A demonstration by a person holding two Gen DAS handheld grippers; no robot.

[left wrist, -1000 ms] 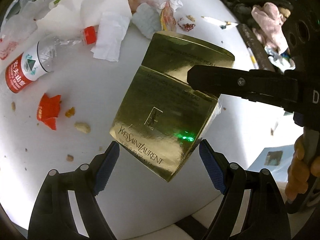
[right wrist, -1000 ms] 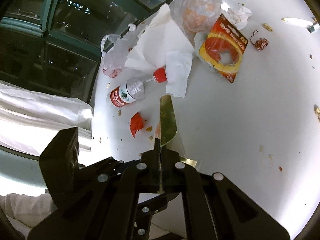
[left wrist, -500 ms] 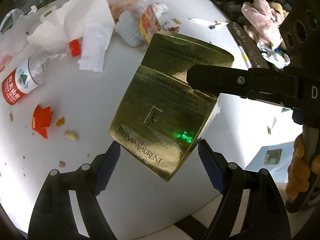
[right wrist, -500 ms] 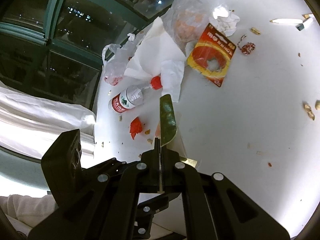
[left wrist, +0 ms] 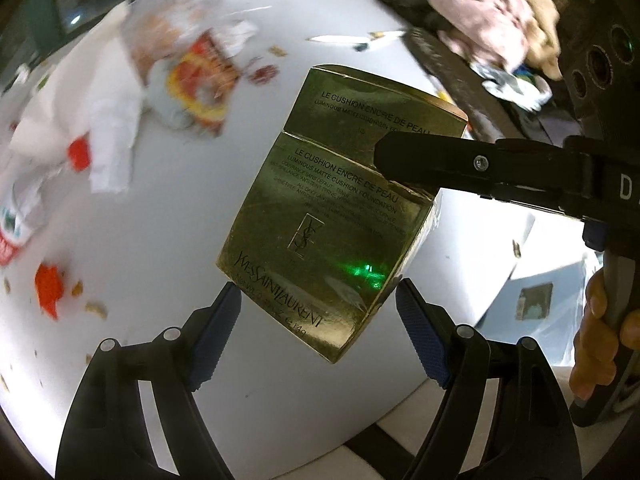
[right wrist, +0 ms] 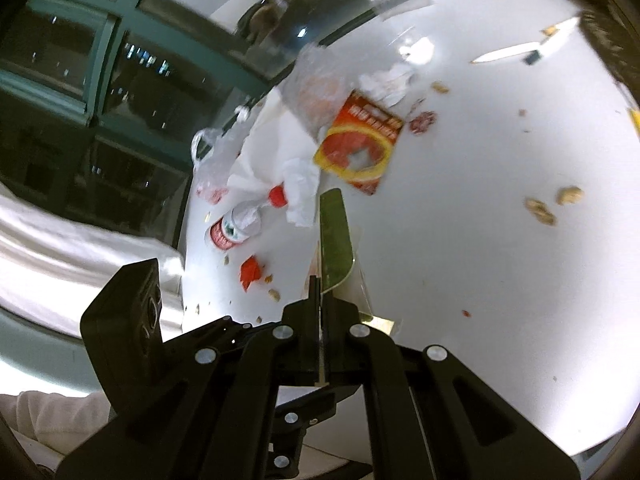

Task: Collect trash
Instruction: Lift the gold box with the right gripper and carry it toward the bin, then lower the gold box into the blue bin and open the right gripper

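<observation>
Shifted toward the lower left in both views since a second ago: the litter pile, water bottle (right wrist: 234, 227) and red-and-yellow packet (right wrist: 359, 148), with the white surface (left wrist: 168, 208) sliding by under the gold carton (left wrist: 332, 216). Carried clear of the surface, tilted, pinched by its upper flap in the clenched right gripper (right wrist: 320, 300). Flanked low down by the spread left gripper (left wrist: 318, 316), blue pads just beside the lower corners, seemingly not pressing. Likely light, hollow thin card: stiff along the folds, easily dented on the broad faces, glossy and so prone to slip. Flap hold probably weak and hinge-like; firmer purchase judged across the two narrow side walls near the base.
</observation>
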